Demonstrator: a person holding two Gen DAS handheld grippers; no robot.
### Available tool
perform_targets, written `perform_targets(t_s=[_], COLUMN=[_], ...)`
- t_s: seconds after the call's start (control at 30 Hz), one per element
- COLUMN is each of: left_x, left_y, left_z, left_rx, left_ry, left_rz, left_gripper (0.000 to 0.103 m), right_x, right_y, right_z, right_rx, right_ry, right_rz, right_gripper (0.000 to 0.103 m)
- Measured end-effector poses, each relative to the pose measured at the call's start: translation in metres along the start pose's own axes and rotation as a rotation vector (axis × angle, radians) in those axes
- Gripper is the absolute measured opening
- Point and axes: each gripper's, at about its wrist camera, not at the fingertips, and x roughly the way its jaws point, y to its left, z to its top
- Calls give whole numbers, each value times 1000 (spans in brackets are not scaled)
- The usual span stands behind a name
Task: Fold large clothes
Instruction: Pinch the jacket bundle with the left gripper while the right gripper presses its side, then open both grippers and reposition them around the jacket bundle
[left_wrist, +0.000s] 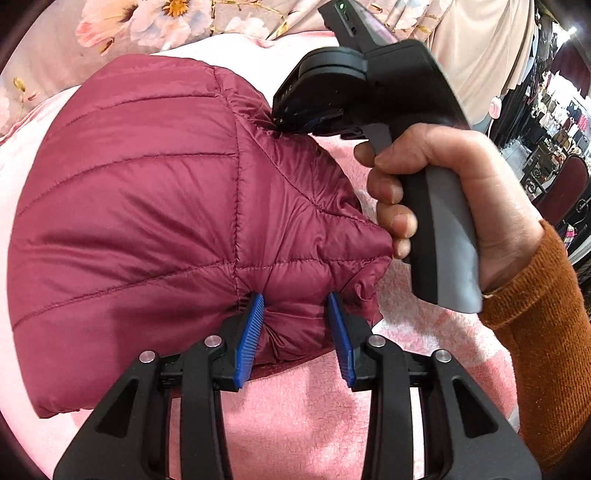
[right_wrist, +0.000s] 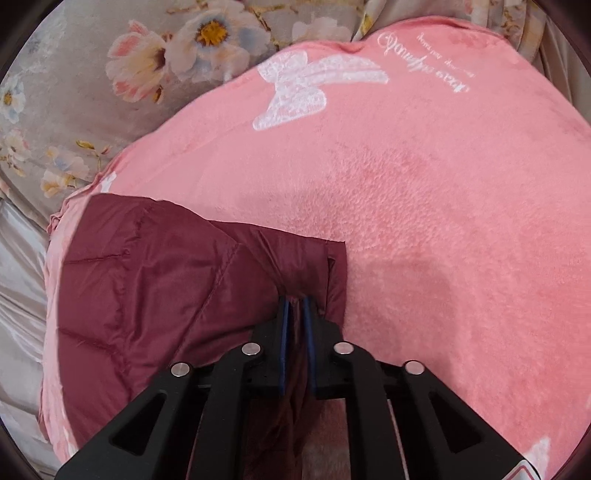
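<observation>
1. On a pink fleece blanket (right_wrist: 424, 206) spread over a bed lay a maroon quilted puffer jacket (left_wrist: 140, 206), folded into a rounded bundle with its stitched channels showing.
2. The left gripper (left_wrist: 295, 325) had its blue ribbed pads (left_wrist: 251, 332) pressed into a bunched fold at the jacket's near edge, the padded fabric puckered between them.
3. In the right wrist view, the right gripper (right_wrist: 296, 314) stood nearly closed, with a thin fold of the jacket's edge running between its blue pads; whether the pads actually pinched that fold could not be told.
4. In the left wrist view, the person's right hand (left_wrist: 443, 206), in an orange knit sleeve (left_wrist: 535, 314), gripped the grey-and-black handle of the right gripper, whose tip met the jacket's far corner.
5. A white bow print (right_wrist: 295, 92) and cursive lettering marked the blanket beyond the jacket.
6. A grey floral bedsheet (right_wrist: 74, 110) lay beside the blanket's edge.
7. Shelves with goods (left_wrist: 557, 118) showed at the far right of the left wrist view.
</observation>
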Motion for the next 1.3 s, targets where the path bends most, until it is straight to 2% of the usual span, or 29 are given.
perform_targets(t_s=[0.1, 0.13, 0.17, 0.2, 0.23, 0.3, 0.37, 0.43, 0.47, 0.53, 0.7, 0.93, 1.17, 1.3], left_x=[-17, -24, -35, -47, -57, -84, -101, -109, -108, -99, -71, -43, -23, -15], left_y=[-4, -4, -2, 3, 9, 31, 56, 87, 104, 133, 176, 181, 175, 169], left_z=[4, 5, 5, 7, 8, 14, 21, 27, 31, 35, 33, 28, 32, 34], left_rx=[-4, -9, -17, -28, -44, -120, -179, -242, -281, -339, -437, -422, -392, -374], left_ry=[-11, -18, -34, -59, -79, -153, -196, -233, -240, -219, -142, -103, -87, -87], left_rz=[-25, -37, -52, -72, -83, -99, -73, -12, 42, 94, 129, 82, 64, 80], left_gripper=[36, 37, 38, 44, 59, 73, 79, 89, 90, 91, 91, 92, 95, 98], right_x=[-36, -45, -57, -68, -75, -89, -91, -88, -85, -77, -57, -44, -36, -34], right_y=[5, 6, 7, 9, 10, 14, 17, 20, 20, 22, 18, 12, 8, 7], right_z=[-9, -13, -19, -26, -32, -49, -63, -75, -81, -89, -102, -111, -117, -120], right_rx=[-6, -3, -1, -2, -2, -2, 5, 18, 28, 45, 98, 161, 187, 194], right_ry=[-46, -55, -66, -79, -89, -100, -78, -53, -43, -20, 21, 26, 32, 28], right_rz=[36, 47, 59, 66, 67, 78, 94, 101, 100, 103, 115, 149, 176, 187], right_gripper=[15, 18, 28, 40, 45, 59, 64, 65, 65, 65, 66, 72, 75, 76])
